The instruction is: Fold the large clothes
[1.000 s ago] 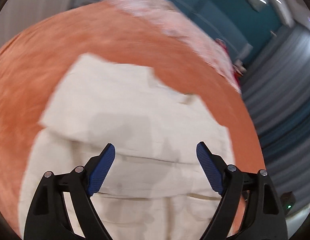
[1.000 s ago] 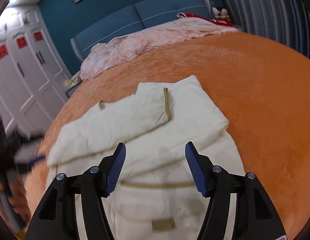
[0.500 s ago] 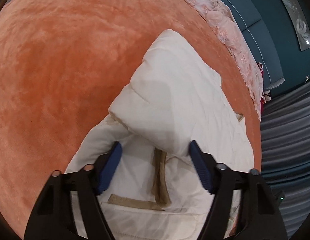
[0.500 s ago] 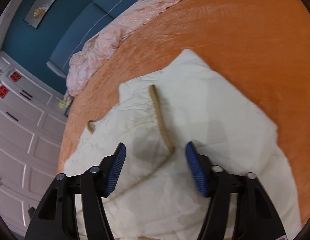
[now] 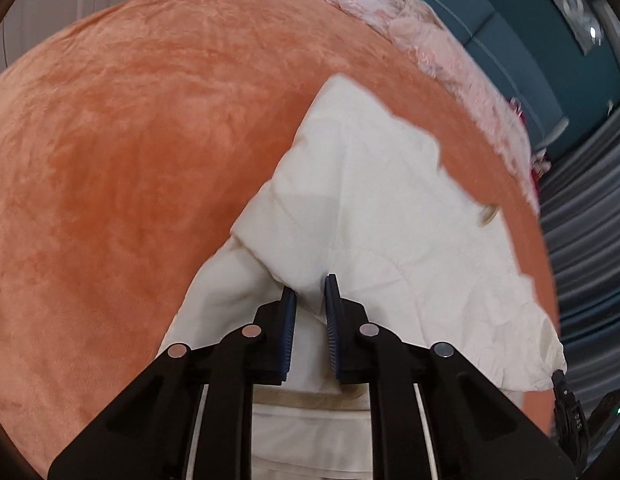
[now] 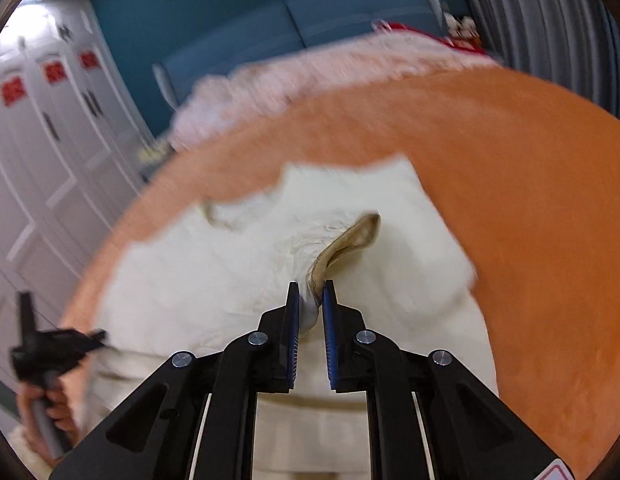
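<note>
Right claw (image 6: 310, 294) pinches cream garment's (image 6: 214, 280) tan trim (image 6: 351, 238).

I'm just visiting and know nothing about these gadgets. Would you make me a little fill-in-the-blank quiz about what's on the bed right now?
1. The cream garment lies on a blanket coloured ____.
2. The right gripper has just closed on the garment's ____ trim.
3. The left gripper has just closed on a fold of the ____.
4. The headboard behind the pink bedding is ____.

Missing words: orange; tan; garment; blue
</note>
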`<action>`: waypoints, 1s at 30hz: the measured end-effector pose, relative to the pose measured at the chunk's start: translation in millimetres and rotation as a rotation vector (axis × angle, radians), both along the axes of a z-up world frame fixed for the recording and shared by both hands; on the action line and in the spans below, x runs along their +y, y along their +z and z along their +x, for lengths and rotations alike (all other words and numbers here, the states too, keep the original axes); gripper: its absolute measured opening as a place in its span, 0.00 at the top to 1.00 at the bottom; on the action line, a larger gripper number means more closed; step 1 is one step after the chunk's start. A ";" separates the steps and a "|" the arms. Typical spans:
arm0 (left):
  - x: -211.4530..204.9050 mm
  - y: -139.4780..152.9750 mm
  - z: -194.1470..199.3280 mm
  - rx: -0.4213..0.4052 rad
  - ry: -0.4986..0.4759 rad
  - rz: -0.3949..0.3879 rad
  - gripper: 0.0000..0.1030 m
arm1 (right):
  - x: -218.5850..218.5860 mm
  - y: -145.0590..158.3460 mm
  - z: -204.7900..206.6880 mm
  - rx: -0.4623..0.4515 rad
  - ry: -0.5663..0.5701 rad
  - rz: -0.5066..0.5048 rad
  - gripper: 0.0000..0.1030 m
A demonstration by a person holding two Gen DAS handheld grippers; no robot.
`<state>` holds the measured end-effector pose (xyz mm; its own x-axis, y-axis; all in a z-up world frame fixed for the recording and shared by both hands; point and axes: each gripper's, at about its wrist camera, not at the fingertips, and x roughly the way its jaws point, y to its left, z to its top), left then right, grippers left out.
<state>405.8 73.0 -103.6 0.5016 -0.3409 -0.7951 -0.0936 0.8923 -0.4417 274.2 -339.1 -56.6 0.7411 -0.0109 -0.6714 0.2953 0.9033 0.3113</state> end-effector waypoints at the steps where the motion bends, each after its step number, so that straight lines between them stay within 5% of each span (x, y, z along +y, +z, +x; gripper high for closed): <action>1: -1.8 -4.3 -1.6 -0.001 -0.001 0.014 0.87 | -0.4 -11.8 1.7 0.027 -0.010 0.000 0.90; 7: -13.1 -15.9 -7.0 -0.067 -0.023 0.117 0.86 | 5.1 -55.8 1.4 0.105 -0.037 -0.019 0.90; 13: -34.1 -20.3 -18.1 -0.174 -0.035 0.273 0.85 | 8.5 -63.7 1.9 0.115 -0.038 -0.050 0.90; 19: -42.4 -22.4 -22.3 -0.221 -0.031 0.336 0.84 | 14.6 -65.3 3.8 0.112 -0.043 -0.098 0.90; 23: -41.8 -15.1 -23.1 -0.212 -0.027 0.345 0.80 | 9.5 -55.0 -2.7 0.119 -0.076 -0.071 0.81; 25: -35.1 -0.9 -26.3 -0.180 -0.027 0.354 0.65 | 6.9 -40.6 -13.8 0.112 -0.143 -0.049 0.73; 30: -18.2 39.5 -35.7 -0.176 -0.061 0.299 0.64 | 19.0 12.4 -36.6 -0.014 -0.145 -0.080 0.73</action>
